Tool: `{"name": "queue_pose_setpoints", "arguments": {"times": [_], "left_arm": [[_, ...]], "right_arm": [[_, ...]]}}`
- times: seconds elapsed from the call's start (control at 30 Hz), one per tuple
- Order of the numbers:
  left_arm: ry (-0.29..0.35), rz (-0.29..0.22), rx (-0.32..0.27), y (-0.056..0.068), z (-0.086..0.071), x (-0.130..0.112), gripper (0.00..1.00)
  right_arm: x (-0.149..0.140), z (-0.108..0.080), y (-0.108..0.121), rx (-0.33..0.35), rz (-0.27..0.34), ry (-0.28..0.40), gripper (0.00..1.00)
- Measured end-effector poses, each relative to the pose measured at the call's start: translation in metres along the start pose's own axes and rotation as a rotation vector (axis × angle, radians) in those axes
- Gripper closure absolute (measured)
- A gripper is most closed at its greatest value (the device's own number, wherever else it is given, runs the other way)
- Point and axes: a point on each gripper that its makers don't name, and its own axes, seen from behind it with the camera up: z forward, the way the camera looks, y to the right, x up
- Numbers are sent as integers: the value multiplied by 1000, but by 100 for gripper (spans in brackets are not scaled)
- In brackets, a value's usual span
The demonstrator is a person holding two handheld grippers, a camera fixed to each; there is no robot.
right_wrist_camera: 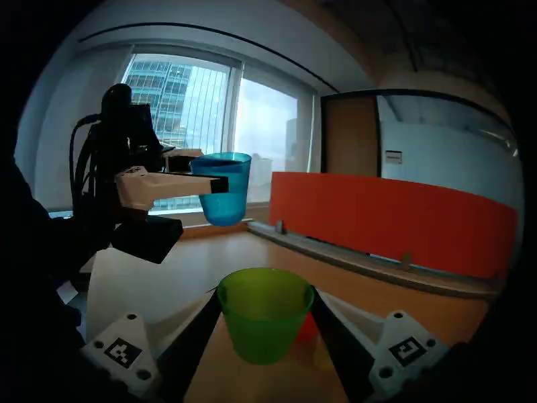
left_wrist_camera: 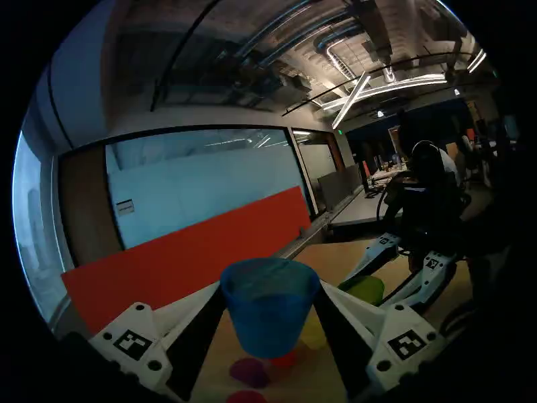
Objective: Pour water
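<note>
Two cups are held up, one in each claw. On my left, the left claw (left_wrist_camera: 268,295) is clamped on a blue cup (left_wrist_camera: 268,326), a finger pressed to either side. The cup is upright and well clear of the wooden tabletop (right_wrist_camera: 201,269). The right claw (right_wrist_camera: 265,312) grips a green cup (right_wrist_camera: 264,329) the same way, also upright.

From the right gripper view, the blue cup hangs up and to the left of the green one, well apart from it, with the window (right_wrist_camera: 194,114) behind. I cannot tell whether either cup holds water. A few small coloured shapes (left_wrist_camera: 248,371) lie on the tabletop under the blue cup, too blurred to name. An orange panel (right_wrist_camera: 403,215) stands along the far edge.
</note>
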Motion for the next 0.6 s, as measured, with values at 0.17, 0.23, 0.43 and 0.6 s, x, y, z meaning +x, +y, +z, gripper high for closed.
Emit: {"name": "queue_pose_setpoints", "arguments": {"times": [0.17, 0.23, 0.43, 0.6], "left_arm": [[5, 57, 3, -1, 3, 10, 14], [6, 77, 5, -2, 4, 13, 14], [7, 126, 10, -4, 6, 18, 14], [7, 171, 18, -7, 7, 21, 14]], "right_arm": [[0, 5, -7, 17, 2, 3, 7], [0, 7, -10, 23, 2, 4, 7], [-1, 12, -17, 42, 0, 3, 7], [-1, 15, -23, 55, -8, 0, 7]]}}
